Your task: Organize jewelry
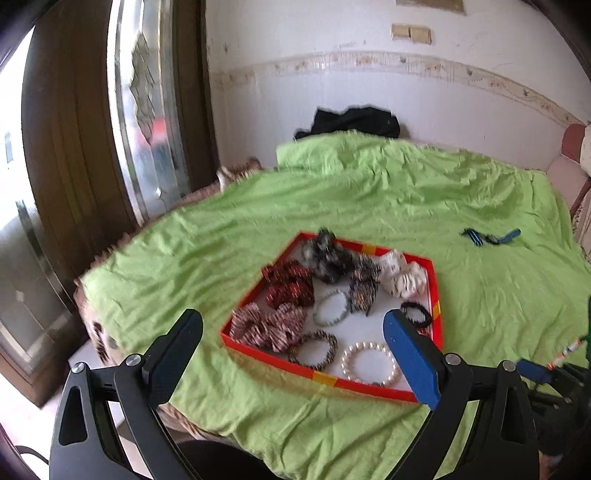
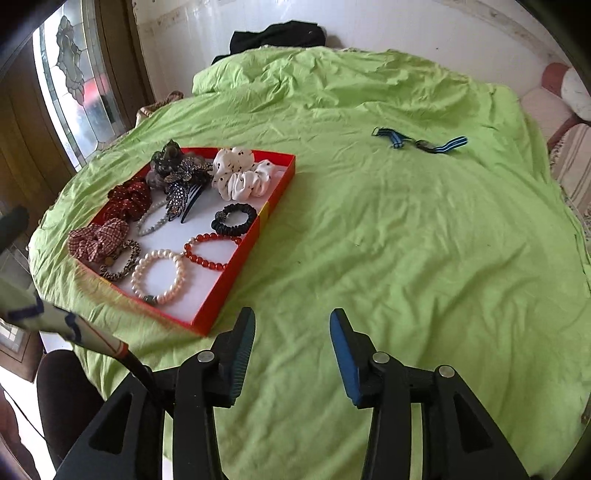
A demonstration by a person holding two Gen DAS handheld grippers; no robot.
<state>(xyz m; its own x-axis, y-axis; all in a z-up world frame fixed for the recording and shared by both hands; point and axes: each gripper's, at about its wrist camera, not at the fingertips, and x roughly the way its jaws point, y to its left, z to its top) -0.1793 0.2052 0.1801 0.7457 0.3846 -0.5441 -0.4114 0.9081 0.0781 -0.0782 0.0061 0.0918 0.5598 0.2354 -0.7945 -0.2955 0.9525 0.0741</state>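
Observation:
A red tray [image 1: 258, 355] [image 2: 236, 273] with a white floor lies on the green bed sheet. It holds a pearl bracelet [image 1: 371, 363] [image 2: 159, 275], a red bead bracelet [image 2: 212, 251], a black hair tie [image 2: 234, 219], a white dotted scrunchie [image 2: 240, 173], a plaid scrunchie [image 1: 266, 326] and a jewelled hair clip [image 2: 181, 188]. A blue striped strap [image 2: 421, 142] [image 1: 489, 238] lies alone on the sheet, far right of the tray. My left gripper [image 1: 291, 321] hovers wide open above the tray's near edge. My right gripper [image 2: 292, 315] is open over bare sheet, right of the tray's near corner. Neither holds anything.
A black garment [image 1: 354, 122] [image 2: 277, 35] lies at the far end of the bed against the wall. A glass door [image 1: 144, 110] stands to the left. The bed's left edge drops to the floor. A cushioned seat [image 2: 561, 96] is at the far right.

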